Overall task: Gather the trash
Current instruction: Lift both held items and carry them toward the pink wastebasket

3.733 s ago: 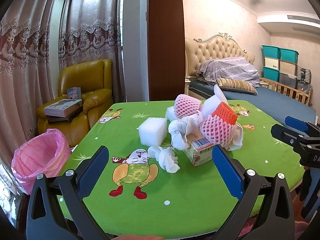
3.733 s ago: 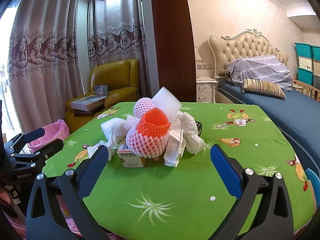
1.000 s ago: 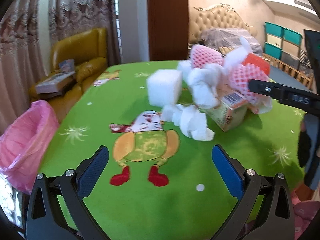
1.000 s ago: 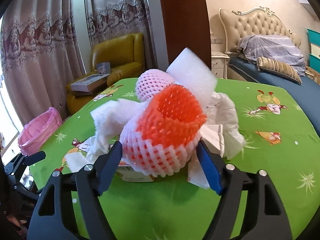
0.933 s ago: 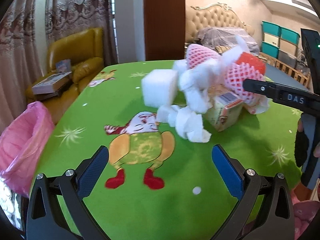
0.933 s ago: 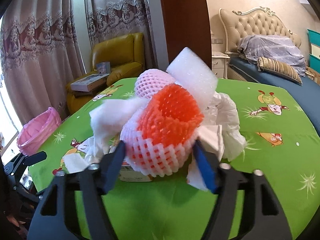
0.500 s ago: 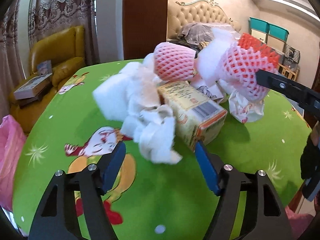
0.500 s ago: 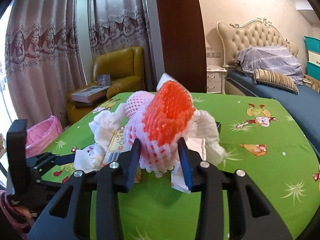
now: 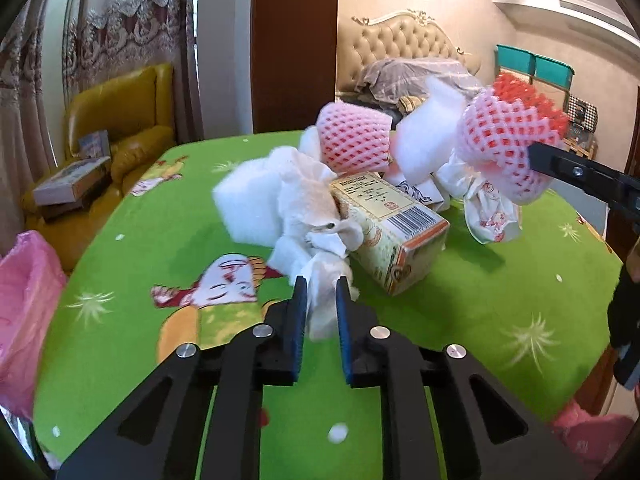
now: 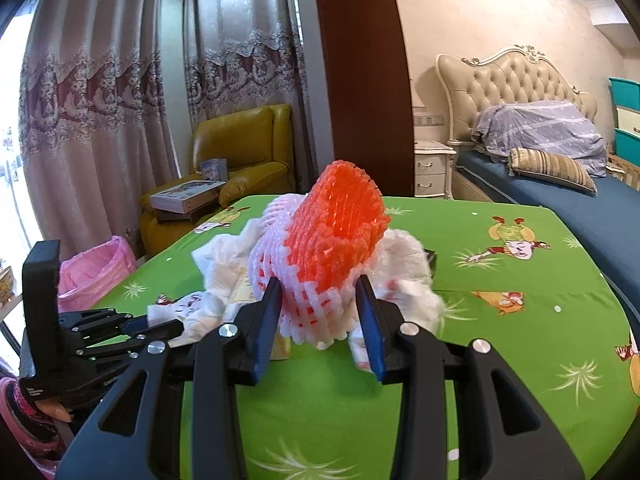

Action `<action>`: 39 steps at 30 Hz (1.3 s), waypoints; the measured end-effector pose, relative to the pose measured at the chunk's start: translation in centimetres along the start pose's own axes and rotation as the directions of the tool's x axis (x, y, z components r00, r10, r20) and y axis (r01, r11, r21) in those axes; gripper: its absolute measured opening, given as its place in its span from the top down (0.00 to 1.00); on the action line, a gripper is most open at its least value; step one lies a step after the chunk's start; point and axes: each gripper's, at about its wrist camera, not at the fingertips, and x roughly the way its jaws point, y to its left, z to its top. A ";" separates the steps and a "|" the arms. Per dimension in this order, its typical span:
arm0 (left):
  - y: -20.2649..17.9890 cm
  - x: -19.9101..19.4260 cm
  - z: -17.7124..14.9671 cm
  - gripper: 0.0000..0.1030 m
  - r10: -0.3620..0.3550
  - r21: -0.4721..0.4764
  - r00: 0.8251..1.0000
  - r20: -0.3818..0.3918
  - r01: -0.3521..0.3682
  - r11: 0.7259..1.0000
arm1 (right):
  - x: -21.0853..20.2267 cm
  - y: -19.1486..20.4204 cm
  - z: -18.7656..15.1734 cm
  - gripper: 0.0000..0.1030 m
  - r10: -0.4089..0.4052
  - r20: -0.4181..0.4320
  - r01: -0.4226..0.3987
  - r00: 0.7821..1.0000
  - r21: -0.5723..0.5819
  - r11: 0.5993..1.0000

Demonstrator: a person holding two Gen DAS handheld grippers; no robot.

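- Pink-lined trash bin (image 9: 24,300) on the floor off the table's left edge, beside the yellow armchair (image 10: 244,152); inside hidden in both views.
- Trash heaped mid-way across the green cartoon tablecloth (image 9: 500,300): crumpled white tissue (image 9: 316,216), white foam block (image 9: 248,208), printed carton (image 9: 396,232) lying on its side with barcode up, pink foam fruit net (image 9: 354,140), wrinkled printed wrapper (image 9: 492,212).
- Left gripper (image 9: 321,300) pinched onto the near tail of the tissue, blue pads close together with paper squeezed between.
- Right gripper (image 10: 320,312) clamped around the white-and-orange foam fruit net (image 10: 324,256), pads pressing both sides, net raised above the heap.
- Left wrist view alone: carton's barcode and label, foam block, second pink net, teal storage boxes (image 9: 536,68) by the far wall, right gripper's finger against the held net.
- Right wrist view alone: orange inner lining of the held net, bedside cabinet (image 10: 432,172), striped pillow (image 10: 552,168) on the blue bed, left gripper's body at lower left with the person's hand (image 10: 48,412) behind it.
- Boxes stacked on the armchair seat in both views.
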 end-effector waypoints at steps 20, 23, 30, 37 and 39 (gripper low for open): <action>-0.2 4.6 1.1 0.47 0.010 -0.048 0.994 -0.108 -0.015 0.999 | -0.6 0.4 -0.1 0.63 0.008 0.001 -0.008 1.000 0.003 1.000; 0.1 5.7 1.4 0.64 0.008 -0.073 0.988 -0.154 -0.019 0.997 | -0.4 -0.2 -0.4 0.63 0.014 -0.004 -0.014 1.000 0.014 1.000; -1.1 2.0 0.7 0.74 0.032 0.008 0.998 -0.057 -0.031 0.999 | -0.3 0.9 -1.2 0.63 0.046 -0.022 -0.046 0.999 -0.025 0.999; 1.3 -4.6 -0.5 0.74 0.062 -0.027 0.995 0.077 -0.060 0.998 | -0.4 3.9 -1.4 0.63 0.065 -0.023 -0.067 0.998 -0.091 0.994; 2.2 -6.0 -0.8 0.74 0.075 -0.046 0.992 0.104 -0.070 0.996 | -0.3 4.7 -1.5 0.63 0.070 -0.029 -0.073 0.997 -0.105 0.992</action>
